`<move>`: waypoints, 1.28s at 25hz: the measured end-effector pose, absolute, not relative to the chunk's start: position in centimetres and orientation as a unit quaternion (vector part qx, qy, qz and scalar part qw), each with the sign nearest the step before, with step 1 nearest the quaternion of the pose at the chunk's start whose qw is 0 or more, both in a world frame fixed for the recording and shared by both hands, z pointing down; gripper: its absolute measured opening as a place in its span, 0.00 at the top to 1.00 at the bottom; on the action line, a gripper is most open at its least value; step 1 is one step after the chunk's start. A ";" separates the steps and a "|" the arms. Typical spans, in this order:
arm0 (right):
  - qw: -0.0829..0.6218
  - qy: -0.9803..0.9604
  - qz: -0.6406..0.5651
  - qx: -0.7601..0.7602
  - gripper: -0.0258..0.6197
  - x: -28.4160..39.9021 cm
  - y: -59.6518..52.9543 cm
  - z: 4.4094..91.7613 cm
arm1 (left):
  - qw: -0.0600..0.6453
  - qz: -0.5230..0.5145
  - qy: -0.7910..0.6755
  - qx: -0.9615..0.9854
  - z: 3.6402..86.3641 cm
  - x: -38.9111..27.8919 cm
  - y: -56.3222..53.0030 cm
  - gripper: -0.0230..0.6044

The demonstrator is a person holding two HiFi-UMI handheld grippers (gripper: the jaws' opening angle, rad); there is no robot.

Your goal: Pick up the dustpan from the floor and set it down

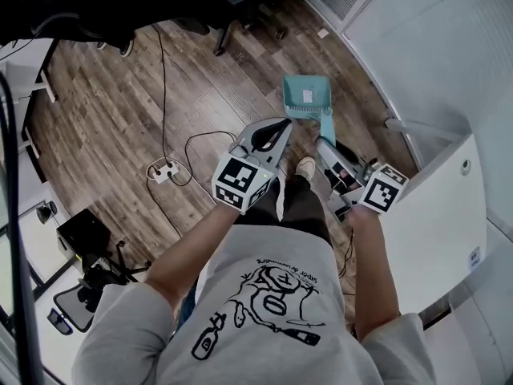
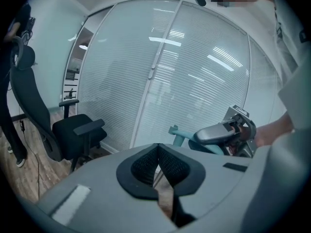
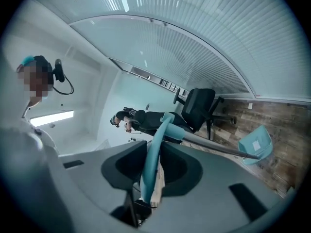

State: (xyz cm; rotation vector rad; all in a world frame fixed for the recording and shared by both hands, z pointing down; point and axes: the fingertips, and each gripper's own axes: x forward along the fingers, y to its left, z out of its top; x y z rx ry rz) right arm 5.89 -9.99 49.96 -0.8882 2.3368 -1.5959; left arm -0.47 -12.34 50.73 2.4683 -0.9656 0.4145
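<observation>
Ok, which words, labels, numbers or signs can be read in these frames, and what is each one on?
Nothing reads clearly.
On the shirt: a curved line of lettering, upside down and too small to read.
On the dustpan: a white label, too small to read.
On the white panel: a small blue sticker, too small to read.
On the marker cubes: black-and-white square patterns, no letters.

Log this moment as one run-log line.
right gripper: shut on handle of teal plastic long-handled dustpan | left gripper: shut, empty | pan end: down toward wooden floor
</observation>
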 end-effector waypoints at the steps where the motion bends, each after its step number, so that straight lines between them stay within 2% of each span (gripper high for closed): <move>1: 0.090 0.788 -0.531 -0.299 0.84 6.0 -10.0 48.8 | 0.226 0.146 -0.351 0.897 49.9 -0.5 -12.3 0.97; 18: 0.132 0.806 -0.492 -0.302 0.83 7.4 -8.1 33.4 | 0.195 0.080 -0.350 0.913 36.5 -0.3 -11.0 0.97; 26: 0.138 0.805 -0.489 -0.305 0.83 8.4 -6.7 29.2 | 0.147 0.060 -0.347 0.924 30.7 0.4 -9.9 0.97; 32: 0.146 0.807 -0.484 -0.306 0.83 8.7 -6.3 27.4 | 0.137 0.051 -0.351 0.925 28.6 0.0 -9.8 0.97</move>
